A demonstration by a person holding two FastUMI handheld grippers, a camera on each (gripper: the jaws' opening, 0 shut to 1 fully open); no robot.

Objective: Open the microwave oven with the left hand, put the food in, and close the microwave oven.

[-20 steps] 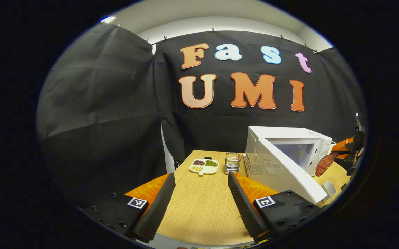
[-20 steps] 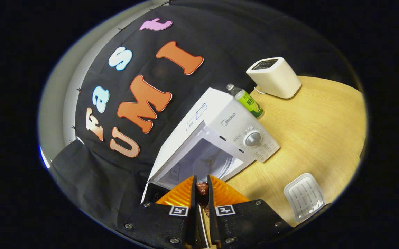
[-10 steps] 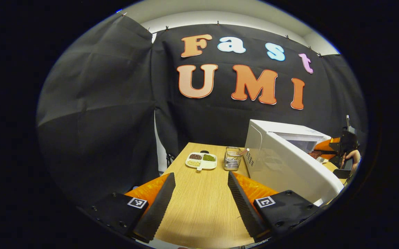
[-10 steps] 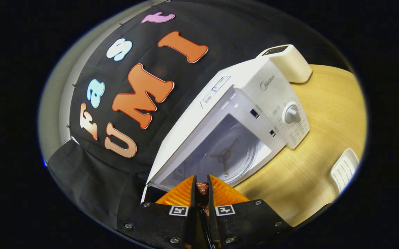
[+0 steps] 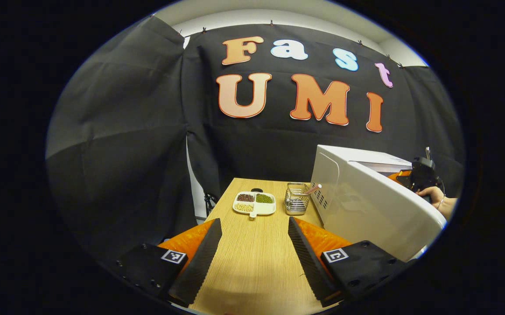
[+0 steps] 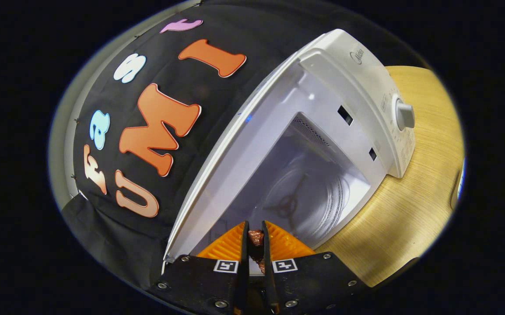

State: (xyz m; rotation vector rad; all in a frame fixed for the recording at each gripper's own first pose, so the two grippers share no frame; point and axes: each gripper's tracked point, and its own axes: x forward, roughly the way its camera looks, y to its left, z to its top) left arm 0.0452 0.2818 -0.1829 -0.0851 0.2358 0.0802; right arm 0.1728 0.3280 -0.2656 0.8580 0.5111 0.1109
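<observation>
White and wide open, the microwave oven (image 6: pixel 318 144) gapes just ahead of the right gripper (image 6: pixel 254 239), whose jaws pinch a reddish-brown piece of food (image 6: pixel 257 238) at the threshold of the cavity, the glass turntable (image 6: pixel 309 197) beyond. Spread apart over the wooden counter (image 5: pixel 257 262), the left gripper (image 5: pixel 252 251) hangs empty; ahead of its jaws sit a divided dish (image 5: pixel 254 203) and a wire basket (image 5: pixel 297 199).
</observation>
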